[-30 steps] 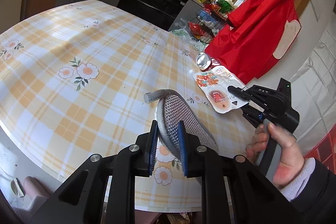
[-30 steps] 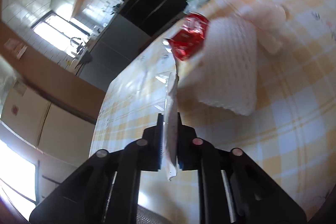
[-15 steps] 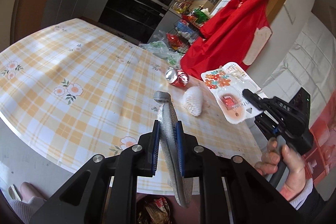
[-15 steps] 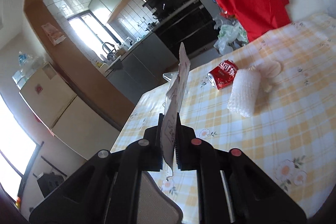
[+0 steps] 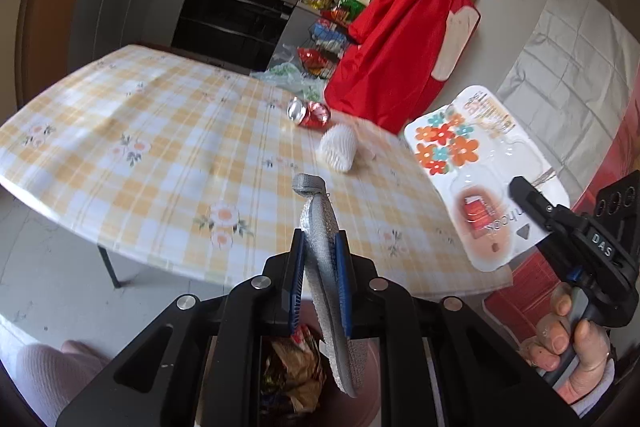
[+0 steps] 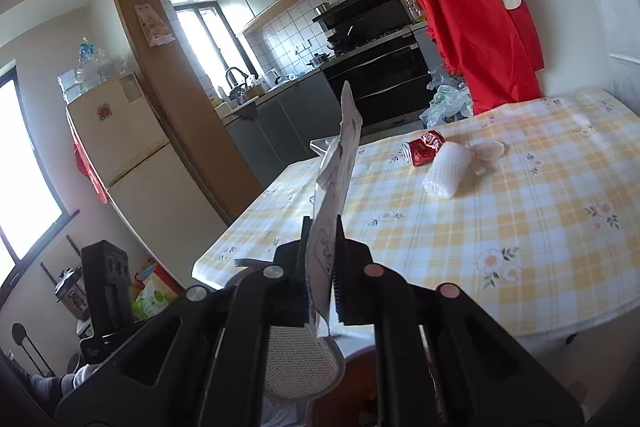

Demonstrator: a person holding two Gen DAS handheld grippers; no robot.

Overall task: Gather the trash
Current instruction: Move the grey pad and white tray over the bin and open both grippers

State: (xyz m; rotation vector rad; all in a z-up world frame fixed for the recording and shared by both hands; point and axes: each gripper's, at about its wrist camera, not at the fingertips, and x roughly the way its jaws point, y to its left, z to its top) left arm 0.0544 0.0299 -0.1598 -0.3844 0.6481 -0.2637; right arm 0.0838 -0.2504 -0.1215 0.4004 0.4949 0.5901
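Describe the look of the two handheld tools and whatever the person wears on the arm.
Both tools are matte black plastic. The left tool has angular arms with round silver screw heads and blue ribbed pads. The right tool has white lettering "DAS", a grey handle and a small blue part. The right hand comes out of a pale cuff under a dark sleeve.

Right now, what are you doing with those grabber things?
A person is clearing trash off the table. The left gripper is shut on a grey mesh pad, held above a bin with wrappers in it. The right gripper is shut on a flowered plastic package. A crushed red can and white foam netting lie on the table.
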